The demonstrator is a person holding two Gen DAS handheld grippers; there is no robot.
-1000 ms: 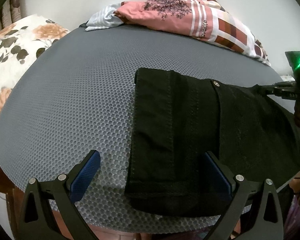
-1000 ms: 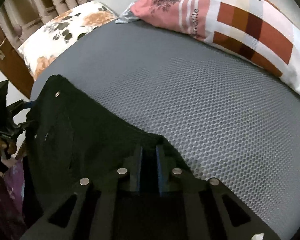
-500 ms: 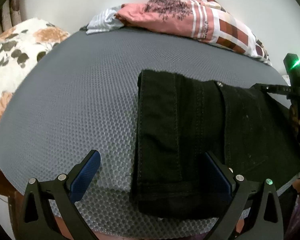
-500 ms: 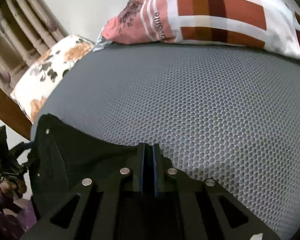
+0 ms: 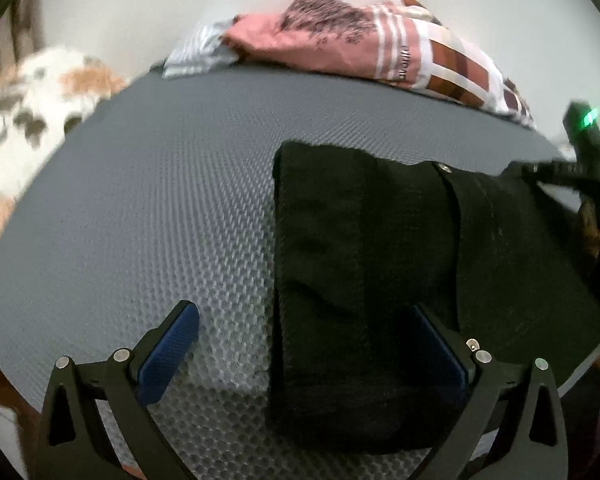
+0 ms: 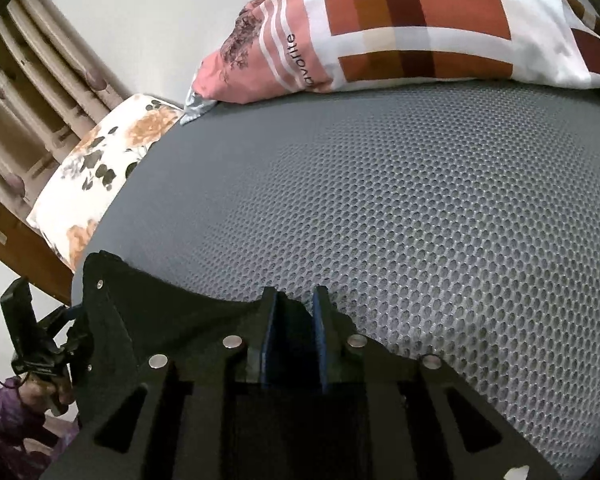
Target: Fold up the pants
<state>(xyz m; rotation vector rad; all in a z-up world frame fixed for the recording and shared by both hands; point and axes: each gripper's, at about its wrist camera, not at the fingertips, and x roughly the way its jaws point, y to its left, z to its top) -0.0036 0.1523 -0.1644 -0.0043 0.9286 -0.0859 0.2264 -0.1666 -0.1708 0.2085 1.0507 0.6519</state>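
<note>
folded black pants [image 5: 364, 264] on grey mat [image 5: 160, 208]; left gripper [image 5: 312, 344] wide apart, right gripper [image 6: 294, 320] just parting, cloth between, w/ narrow gap.

"favorite" on checked pillow [image 6: 420, 32]

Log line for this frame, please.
pants: folded, on mattress | left gripper: open over folded edge | right gripper: jaws just opening, fabric between
</note>
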